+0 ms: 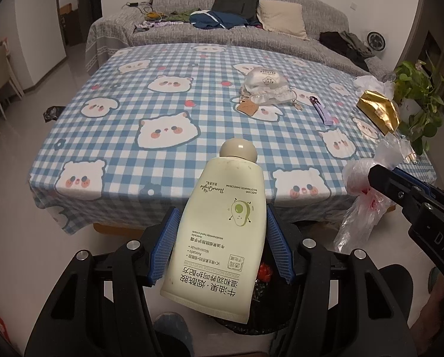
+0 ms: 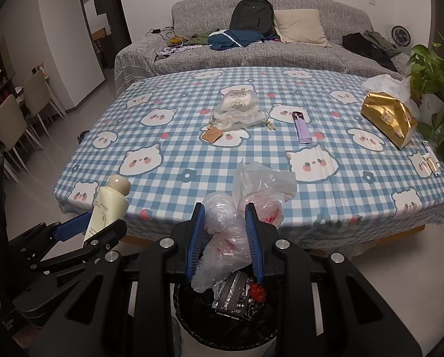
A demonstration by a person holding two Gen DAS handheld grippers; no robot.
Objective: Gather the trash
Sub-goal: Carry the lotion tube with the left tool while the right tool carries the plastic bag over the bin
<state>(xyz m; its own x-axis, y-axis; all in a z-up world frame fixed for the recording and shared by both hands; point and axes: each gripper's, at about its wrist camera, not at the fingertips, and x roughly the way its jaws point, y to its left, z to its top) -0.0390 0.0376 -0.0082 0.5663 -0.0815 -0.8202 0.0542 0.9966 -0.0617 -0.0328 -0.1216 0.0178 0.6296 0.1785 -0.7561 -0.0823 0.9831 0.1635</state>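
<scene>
My left gripper [image 1: 222, 226] is shut on a pale green hand-cream tube [image 1: 222, 226], cap pointing away, held above the floor just in front of the table. The tube also shows in the right wrist view [image 2: 107, 205]. My right gripper [image 2: 226, 220] is shut on a crumpled clear plastic bag [image 2: 236, 217] with red print, right over a black-lined trash bin [image 2: 222, 324] that holds several wrappers. In the left wrist view the bag [image 1: 360, 202] and the right gripper's fingers [image 1: 400, 187] are at the right, and the bin [image 1: 260, 294] lies partly hidden under the tube.
A table with a blue checked cloth [image 2: 192, 154] stands ahead. On it lie a clear drawstring pouch [image 2: 236, 113], a purple lighter [image 2: 302, 128], a gold tissue pack [image 2: 388, 119] and a potted plant [image 2: 436, 89]. A grey sofa [image 2: 251, 53] with a backpack is behind; chairs [image 2: 10, 125] stand left.
</scene>
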